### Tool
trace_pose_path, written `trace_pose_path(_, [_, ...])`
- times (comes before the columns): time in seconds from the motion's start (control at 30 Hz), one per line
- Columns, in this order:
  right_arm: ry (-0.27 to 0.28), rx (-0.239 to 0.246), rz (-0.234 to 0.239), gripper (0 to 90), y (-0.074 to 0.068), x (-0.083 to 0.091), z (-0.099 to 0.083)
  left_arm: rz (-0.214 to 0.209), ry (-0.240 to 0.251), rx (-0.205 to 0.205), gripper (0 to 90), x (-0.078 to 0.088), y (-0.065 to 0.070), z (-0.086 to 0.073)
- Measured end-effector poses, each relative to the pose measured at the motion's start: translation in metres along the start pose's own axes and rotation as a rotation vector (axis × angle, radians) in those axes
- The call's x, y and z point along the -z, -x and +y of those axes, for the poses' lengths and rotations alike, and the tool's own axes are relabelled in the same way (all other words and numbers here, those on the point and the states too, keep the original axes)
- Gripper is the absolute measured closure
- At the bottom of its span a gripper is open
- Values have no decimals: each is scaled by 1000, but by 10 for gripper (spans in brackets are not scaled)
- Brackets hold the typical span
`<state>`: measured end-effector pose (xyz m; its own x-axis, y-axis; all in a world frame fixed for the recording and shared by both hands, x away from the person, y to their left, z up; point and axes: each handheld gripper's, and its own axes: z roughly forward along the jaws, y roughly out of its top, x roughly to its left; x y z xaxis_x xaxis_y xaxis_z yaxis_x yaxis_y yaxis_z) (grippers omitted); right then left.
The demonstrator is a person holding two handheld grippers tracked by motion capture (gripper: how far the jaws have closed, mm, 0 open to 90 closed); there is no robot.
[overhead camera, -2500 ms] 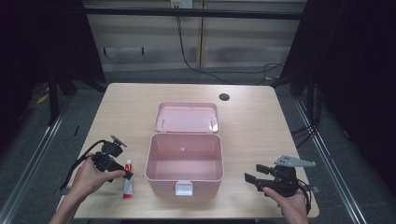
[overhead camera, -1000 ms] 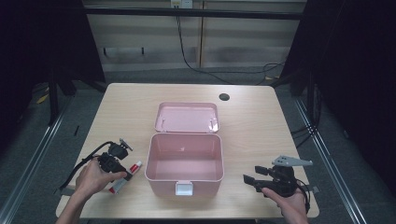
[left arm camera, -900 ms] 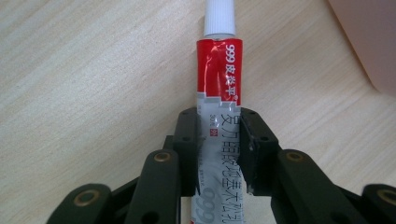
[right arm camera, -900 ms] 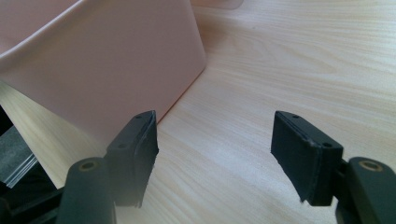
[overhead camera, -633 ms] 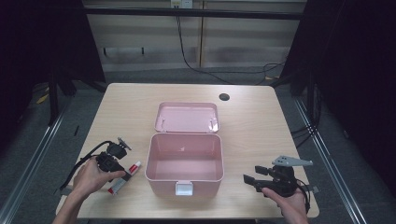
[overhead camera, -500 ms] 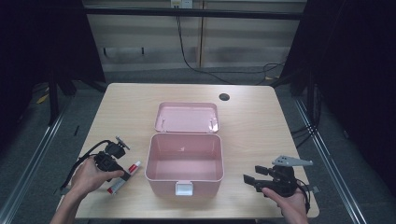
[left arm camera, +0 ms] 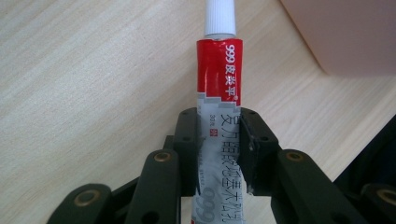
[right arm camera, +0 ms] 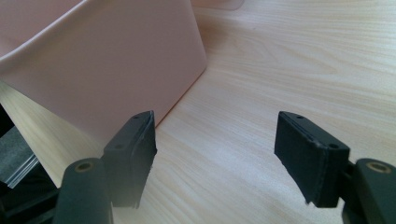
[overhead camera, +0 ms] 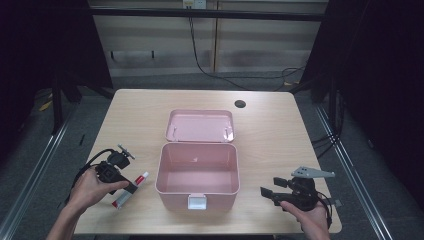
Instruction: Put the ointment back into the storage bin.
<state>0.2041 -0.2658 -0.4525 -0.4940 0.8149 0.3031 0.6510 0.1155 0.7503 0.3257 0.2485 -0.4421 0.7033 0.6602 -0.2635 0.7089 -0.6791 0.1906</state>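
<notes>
A red and white ointment tube (overhead camera: 141, 179) with a white cap lies slanted on the table left of the open pink box (overhead camera: 197, 172), cap toward the box. My left gripper (overhead camera: 131, 186) is shut on the tube's middle. In the left gripper view both jaws press the tube (left arm camera: 219, 70) between them at my left gripper (left arm camera: 219, 140); whether it rests on the wood or hangs just above it is unclear. The box's lid (overhead camera: 200, 125) lies flat behind the box. My right gripper (overhead camera: 271, 187) is held right of the box. In the right gripper view, my right gripper (right arm camera: 215, 144) is open and holds nothing, beside the box wall (right arm camera: 93, 60).
The wooden table (overhead camera: 280, 135) has a dark round hole (overhead camera: 240, 104) near its far right. A black cable (overhead camera: 92, 159) trails from the left gripper. The box has a white latch (overhead camera: 196, 202) on its front. Dark floor and metal rails surround the table.
My left gripper has closed on the tube and turned it from pointing straight away to slanting toward the box. The right gripper has barely shifted.
</notes>
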Motion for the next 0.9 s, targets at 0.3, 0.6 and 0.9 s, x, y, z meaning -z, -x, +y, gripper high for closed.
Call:
trace_pose_path(0.3, [2,6,2,287,0,0,0,-36,11,-39,708,17,9,4])
trace_pose_path(0.6, [2,4,2,276,0,0,0,-46,60,-47,708,32,9,2])
trace_pose_path(0.9, [12,-5,6,246,0,1,1,-60,30,-65,708,34,7,1])
